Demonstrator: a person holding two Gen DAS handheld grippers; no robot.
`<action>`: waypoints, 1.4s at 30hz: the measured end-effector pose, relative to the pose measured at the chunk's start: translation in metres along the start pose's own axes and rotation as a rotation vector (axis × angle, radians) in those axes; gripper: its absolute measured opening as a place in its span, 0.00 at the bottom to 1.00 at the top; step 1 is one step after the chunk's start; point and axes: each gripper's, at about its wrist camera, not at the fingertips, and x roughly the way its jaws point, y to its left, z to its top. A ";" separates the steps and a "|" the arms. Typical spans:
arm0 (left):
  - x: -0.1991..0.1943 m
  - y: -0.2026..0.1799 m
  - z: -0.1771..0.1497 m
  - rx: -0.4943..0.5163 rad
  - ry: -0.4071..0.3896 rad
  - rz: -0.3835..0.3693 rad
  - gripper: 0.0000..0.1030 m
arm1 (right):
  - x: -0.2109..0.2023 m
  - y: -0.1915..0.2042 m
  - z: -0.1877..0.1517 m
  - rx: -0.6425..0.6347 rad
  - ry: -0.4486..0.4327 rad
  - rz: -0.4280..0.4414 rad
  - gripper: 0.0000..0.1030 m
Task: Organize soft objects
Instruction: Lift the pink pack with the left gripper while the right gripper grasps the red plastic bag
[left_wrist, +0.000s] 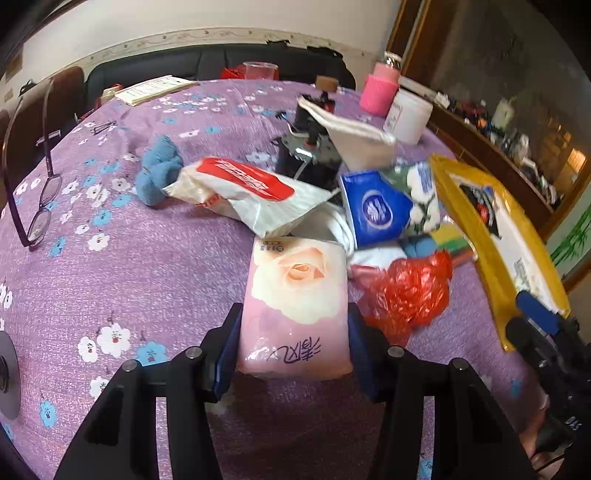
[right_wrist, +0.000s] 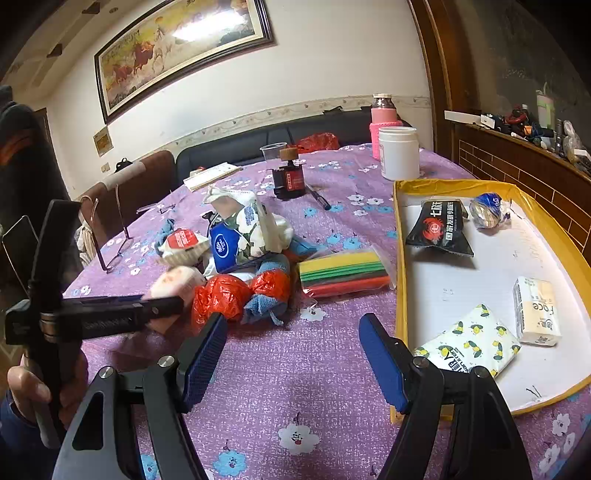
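Observation:
My left gripper (left_wrist: 293, 345) is shut on a pink tissue pack with a rose print (left_wrist: 295, 302), at the near edge of a pile of soft things. The pile holds a red-and-white wipes pack (left_wrist: 240, 188), a blue tissue pack (left_wrist: 373, 210), a red plastic bag (left_wrist: 406, 291) and a blue sock (left_wrist: 159, 170). In the right wrist view the pink pack (right_wrist: 173, 284) shows at the left beside the left gripper (right_wrist: 162, 306). My right gripper (right_wrist: 293, 354) is open and empty above the purple cloth, left of the yellow-rimmed tray (right_wrist: 400, 258).
The tray holds a black packet (right_wrist: 439, 229), a lemon-print tissue pack (right_wrist: 472, 343), a cream tissue pack (right_wrist: 535, 310) and a blue ball-like bundle (right_wrist: 487, 210). A bag of coloured sponges (right_wrist: 343, 273) lies by the tray. Glasses (left_wrist: 40, 206), a dark bottle (right_wrist: 290, 181), a white jar (right_wrist: 399, 153) stand around.

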 end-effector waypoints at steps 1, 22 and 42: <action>-0.002 0.003 0.001 -0.010 -0.008 -0.002 0.51 | 0.000 0.001 0.000 -0.003 0.001 -0.006 0.76; -0.006 0.027 0.003 -0.126 -0.036 0.005 0.51 | 0.082 0.064 0.031 -0.238 0.210 0.107 0.76; -0.008 0.012 0.002 -0.055 -0.057 -0.011 0.51 | 0.042 0.045 0.018 -0.197 0.053 0.098 0.42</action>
